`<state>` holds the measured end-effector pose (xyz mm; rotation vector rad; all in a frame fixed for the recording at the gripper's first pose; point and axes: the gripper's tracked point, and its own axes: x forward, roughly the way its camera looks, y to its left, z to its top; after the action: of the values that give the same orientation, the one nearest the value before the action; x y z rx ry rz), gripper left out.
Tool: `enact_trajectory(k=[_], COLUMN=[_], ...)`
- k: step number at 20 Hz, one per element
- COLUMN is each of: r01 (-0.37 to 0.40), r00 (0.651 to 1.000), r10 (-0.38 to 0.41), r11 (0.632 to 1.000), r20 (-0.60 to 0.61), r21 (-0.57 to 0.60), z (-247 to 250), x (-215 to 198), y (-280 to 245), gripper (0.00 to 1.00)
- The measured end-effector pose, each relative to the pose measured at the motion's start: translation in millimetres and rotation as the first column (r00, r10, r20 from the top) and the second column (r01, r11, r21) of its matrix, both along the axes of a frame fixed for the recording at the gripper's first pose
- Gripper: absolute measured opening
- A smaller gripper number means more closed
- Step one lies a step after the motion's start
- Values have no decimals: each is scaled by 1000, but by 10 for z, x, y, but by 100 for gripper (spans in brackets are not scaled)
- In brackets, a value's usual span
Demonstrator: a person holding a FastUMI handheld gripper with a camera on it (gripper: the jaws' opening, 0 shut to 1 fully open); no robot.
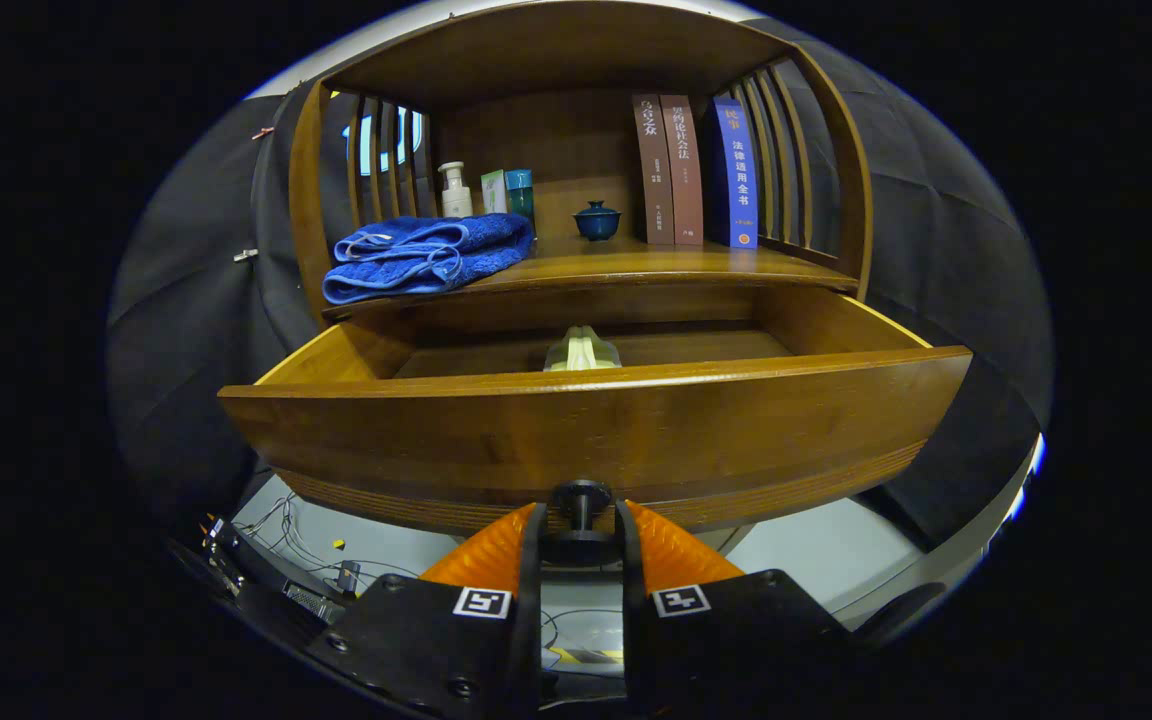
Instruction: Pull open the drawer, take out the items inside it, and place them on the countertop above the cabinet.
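The gripper [581, 535] has its two orange fingers [496, 550] squeezed on the small round black knob [581, 497] at the front of the brown wooden drawer [596, 425], which is pulled out. Inside, near its front wall, sits a pale yellow-green thing [582, 351]. On the countertop [636, 264] above, a folded blue towel [423, 255] lies at the left edge. Behind it stand a white bottle [454, 190] and a small dark blue lidded cup [597, 220]. At the right stand three books [696, 170] with Chinese writing.
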<state>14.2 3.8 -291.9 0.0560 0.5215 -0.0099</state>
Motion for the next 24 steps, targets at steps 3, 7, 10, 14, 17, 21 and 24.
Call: enact_trajectory(k=[3,7,10,14,17,21,24], r01=[5,0,-10,-19,-5,-15,-31], r00=[999,999,999,998,1000,999,997], r10=[-3,3,13,21,6,12,25], r11=[999,998,999,999,998,998,996], r20=[-39,-46,-44,-57,-21,46,69], r21=[34,60,50,47,64,63,84], z=[-63,-87,-104,-96,132,636,1011], x=[-275,-418,-427,-448,-558,-522,-291], y=[7,23,30,30,10,13,39], gripper=[37,37,38,42,74,97,96])
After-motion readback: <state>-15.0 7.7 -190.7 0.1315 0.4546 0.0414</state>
